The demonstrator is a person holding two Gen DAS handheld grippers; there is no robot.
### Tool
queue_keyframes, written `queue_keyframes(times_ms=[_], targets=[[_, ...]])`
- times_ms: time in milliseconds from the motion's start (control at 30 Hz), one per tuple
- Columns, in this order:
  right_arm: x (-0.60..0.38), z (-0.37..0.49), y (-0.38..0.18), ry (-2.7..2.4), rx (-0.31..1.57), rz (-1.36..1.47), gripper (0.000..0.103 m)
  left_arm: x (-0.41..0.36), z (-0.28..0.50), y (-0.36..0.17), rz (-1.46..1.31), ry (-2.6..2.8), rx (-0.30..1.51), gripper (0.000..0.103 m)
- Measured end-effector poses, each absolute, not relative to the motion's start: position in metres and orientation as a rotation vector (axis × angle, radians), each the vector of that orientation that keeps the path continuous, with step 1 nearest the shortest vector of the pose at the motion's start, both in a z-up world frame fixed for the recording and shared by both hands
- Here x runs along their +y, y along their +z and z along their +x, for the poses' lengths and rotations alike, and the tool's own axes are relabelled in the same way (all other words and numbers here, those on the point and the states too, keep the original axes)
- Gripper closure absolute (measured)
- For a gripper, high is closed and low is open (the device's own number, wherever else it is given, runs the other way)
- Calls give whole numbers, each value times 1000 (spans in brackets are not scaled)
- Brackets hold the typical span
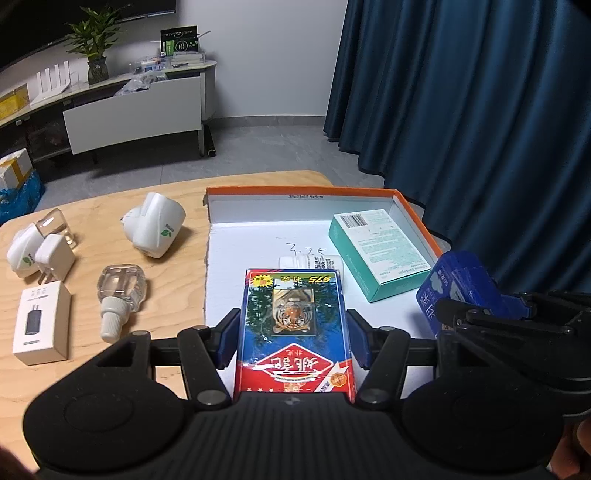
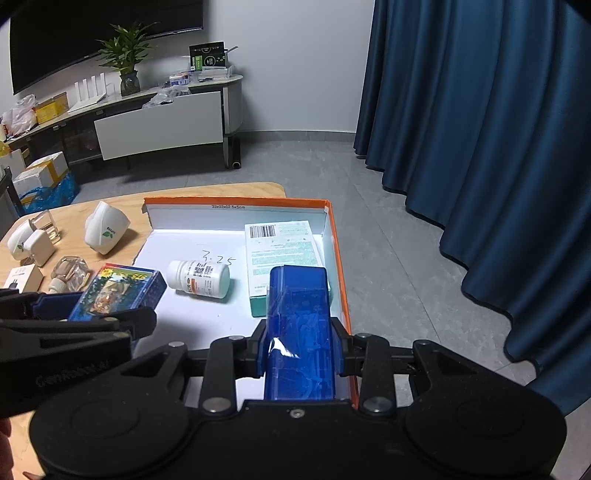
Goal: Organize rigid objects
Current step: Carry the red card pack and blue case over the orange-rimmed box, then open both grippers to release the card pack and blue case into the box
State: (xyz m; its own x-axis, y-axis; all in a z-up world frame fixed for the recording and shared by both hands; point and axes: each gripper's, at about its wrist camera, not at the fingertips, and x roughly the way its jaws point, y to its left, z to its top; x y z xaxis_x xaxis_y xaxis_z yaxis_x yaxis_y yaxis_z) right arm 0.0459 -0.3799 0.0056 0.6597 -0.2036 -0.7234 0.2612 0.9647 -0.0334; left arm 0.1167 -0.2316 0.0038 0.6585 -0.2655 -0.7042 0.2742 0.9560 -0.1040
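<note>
Card pack [image 1: 293, 325], tiger picture, red-blue wrap: clamped between left gripper [image 1: 293, 338] pads, over white floor of orange-rimmed box [image 1: 303, 192].
Blue wrapped pack [image 2: 300, 332]: clamped in right gripper [image 2: 300, 349], over box's 3 o'clock edge.
Teal-sided carton [image 2: 282, 254]: flat in box, 1 o'clock corner.
White pill bottle [image 2: 199, 277]: on its side, box centre.

1. A blue curtain [image 2: 480, 147] hangs at the right, down to the grey floor [image 2: 314, 162].
2. A white cabinet [image 2: 159, 125] stands at the wall.
3. A plant [image 2: 127, 55] stands on it, near a green box [image 2: 207, 55].
4. A dark screen [image 2: 92, 33] is above.
</note>
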Motion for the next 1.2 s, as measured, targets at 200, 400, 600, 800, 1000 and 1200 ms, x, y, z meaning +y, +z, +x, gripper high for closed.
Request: queue_keyframes(times_ms=[200,400,600,800,1000,1200], targets=[[-385,44,14,-262,771,101,51,-235,118,3,14,-316,796,43],[-388,38,27,-298,729,103,51,-242,119,3,9,-348,800,43],[-385,32,42,-321,697,80,51,-249,110,18,32,-375,759,38],[-381,26,51,-340,683,95,51,-239,104,29,20,-363,747,37],[-365,20,53,-331,678,114,40,-212,97,41,19,-314,731,32],[-337,21,50,-287,689,125,33,-173,90,42,27,-235,727,30]])
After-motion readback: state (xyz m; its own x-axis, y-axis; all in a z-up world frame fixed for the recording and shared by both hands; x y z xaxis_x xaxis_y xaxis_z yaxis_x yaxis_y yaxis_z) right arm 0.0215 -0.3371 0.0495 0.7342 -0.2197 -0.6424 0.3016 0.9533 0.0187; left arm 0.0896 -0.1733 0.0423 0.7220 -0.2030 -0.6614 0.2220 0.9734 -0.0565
